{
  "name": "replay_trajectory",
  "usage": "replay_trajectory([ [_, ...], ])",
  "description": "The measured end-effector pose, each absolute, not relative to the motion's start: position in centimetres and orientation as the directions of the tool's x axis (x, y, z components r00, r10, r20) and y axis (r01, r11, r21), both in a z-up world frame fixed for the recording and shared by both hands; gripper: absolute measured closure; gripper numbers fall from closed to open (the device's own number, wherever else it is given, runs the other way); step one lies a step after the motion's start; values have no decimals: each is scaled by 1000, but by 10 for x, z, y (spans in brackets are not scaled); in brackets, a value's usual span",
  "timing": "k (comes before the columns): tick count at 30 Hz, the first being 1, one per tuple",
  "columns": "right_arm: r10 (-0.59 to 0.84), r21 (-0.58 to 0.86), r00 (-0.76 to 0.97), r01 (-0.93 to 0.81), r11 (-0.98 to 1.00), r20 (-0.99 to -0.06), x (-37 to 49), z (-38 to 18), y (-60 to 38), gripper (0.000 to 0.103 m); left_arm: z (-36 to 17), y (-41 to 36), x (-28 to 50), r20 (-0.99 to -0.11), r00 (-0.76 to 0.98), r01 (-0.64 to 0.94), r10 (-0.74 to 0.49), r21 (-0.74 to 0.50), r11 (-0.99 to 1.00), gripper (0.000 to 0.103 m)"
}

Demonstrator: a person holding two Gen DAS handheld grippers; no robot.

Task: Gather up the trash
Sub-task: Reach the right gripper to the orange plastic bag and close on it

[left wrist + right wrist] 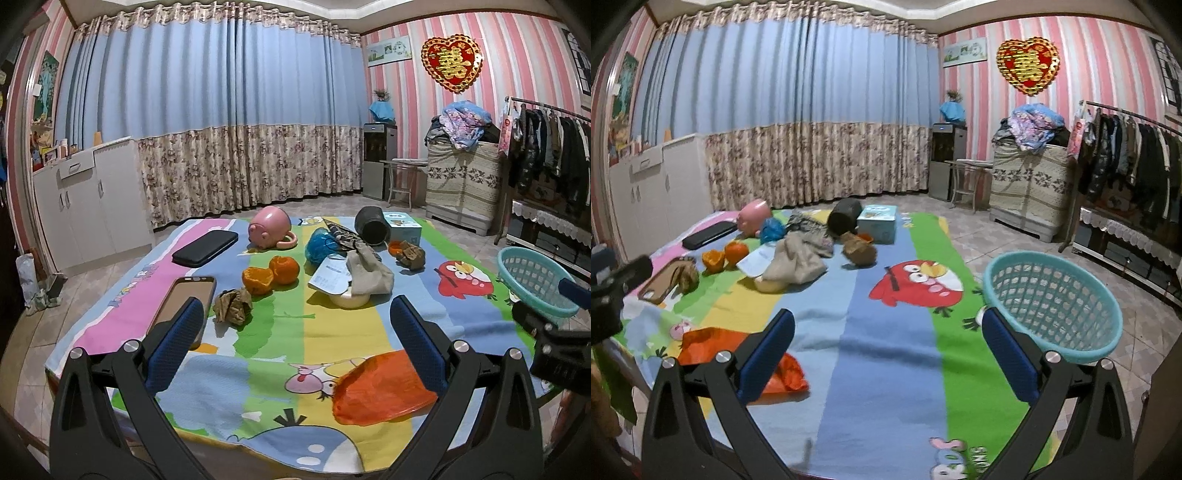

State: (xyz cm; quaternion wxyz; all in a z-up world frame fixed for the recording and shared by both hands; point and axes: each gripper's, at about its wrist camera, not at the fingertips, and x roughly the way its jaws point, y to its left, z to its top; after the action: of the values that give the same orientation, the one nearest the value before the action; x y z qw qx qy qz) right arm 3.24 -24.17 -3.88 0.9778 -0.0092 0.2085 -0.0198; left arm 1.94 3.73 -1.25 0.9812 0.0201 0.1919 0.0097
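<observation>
Both the left hand-held gripper [295, 332] and right hand-held gripper [888, 334] hang spread wide and empty over the surface [886, 369], where the orange bag [380, 387], crumpled paper [232, 306] and peels [258, 280] lie well apart from the basket [1052, 302], probably waiting at the right edge for trash.

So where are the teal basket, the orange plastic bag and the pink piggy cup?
teal basket [1104, 347]: right wrist view, on its near rim.
orange plastic bag [380, 387]: left wrist view, middle of the bag.
pink piggy cup [269, 227]: left wrist view, on its rounded side.
</observation>
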Motion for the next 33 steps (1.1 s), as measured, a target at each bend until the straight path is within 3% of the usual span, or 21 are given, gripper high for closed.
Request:
replay_trajectory([
  [24, 50, -48, 805, -97, 994, -591, 70, -81, -200, 5, -31, 71, 37, -428, 901, -54, 69, 49, 997, 5],
  [33, 149, 14, 758, -182, 983, -635, 77, -91, -195, 44, -38, 81, 36, -438, 894, -78, 98, 62, 995, 5],
])
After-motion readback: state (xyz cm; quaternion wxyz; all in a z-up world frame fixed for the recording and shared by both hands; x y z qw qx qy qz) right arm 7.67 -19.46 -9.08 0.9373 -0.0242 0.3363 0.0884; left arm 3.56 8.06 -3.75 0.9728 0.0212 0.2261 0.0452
